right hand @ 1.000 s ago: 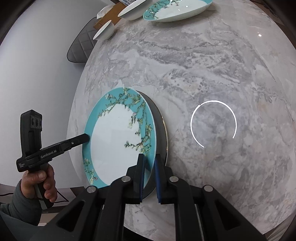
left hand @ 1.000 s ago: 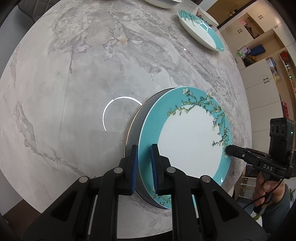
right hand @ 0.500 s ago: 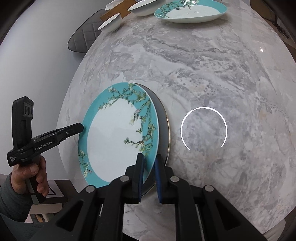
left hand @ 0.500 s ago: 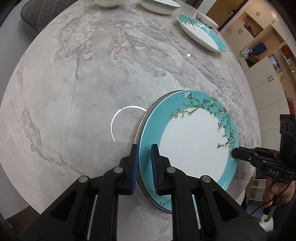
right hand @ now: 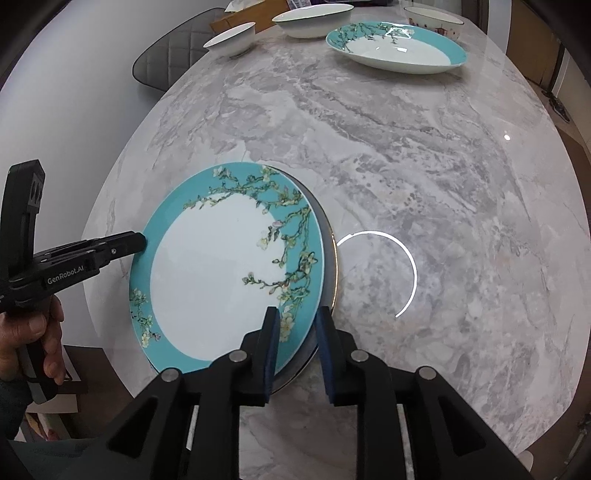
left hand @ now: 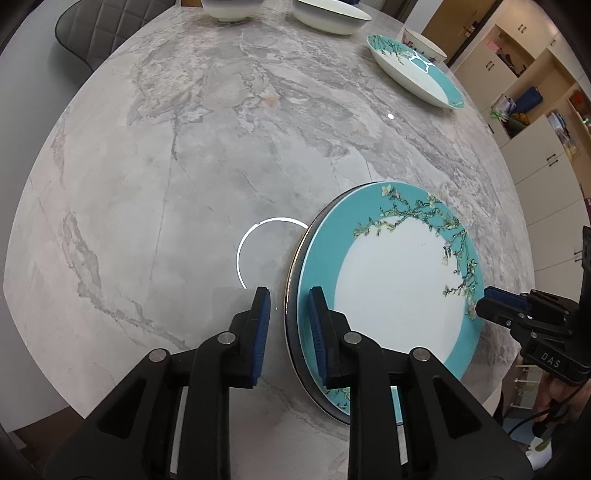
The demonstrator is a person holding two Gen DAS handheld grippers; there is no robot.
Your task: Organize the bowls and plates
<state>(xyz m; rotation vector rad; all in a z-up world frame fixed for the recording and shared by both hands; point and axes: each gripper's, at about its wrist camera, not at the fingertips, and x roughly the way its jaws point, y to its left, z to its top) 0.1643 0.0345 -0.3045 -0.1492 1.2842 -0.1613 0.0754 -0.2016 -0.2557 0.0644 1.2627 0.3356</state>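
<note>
A teal-rimmed plate with a blossom branch (left hand: pixel 399 295) (right hand: pixel 221 273) lies on top of a dark grey plate (left hand: pixel 297 273) (right hand: pixel 327 236) near the marble table's edge. My left gripper (left hand: pixel 286 325) is open, its jaws straddling the left rims of both plates without clamping. My right gripper (right hand: pixel 295 343) is open too, its jaws either side of the opposite rims. Each gripper shows in the other's view, left gripper (right hand: pixel 136 242), right gripper (left hand: pixel 487 304).
A teal oval dish (left hand: pixel 417 70) (right hand: pixel 395 48) sits at the far side of the marble table (left hand: pixel 221 147) (right hand: pixel 424 166), with several white bowls (left hand: pixel 328 14) (right hand: pixel 232 38) beyond. A grey chair (right hand: pixel 166 59) stands at the far left; cupboards (left hand: pixel 535 129) to the right.
Both grippers have opened their jaws and released the plate rims. The stacked plates have come down flat on the table.
</note>
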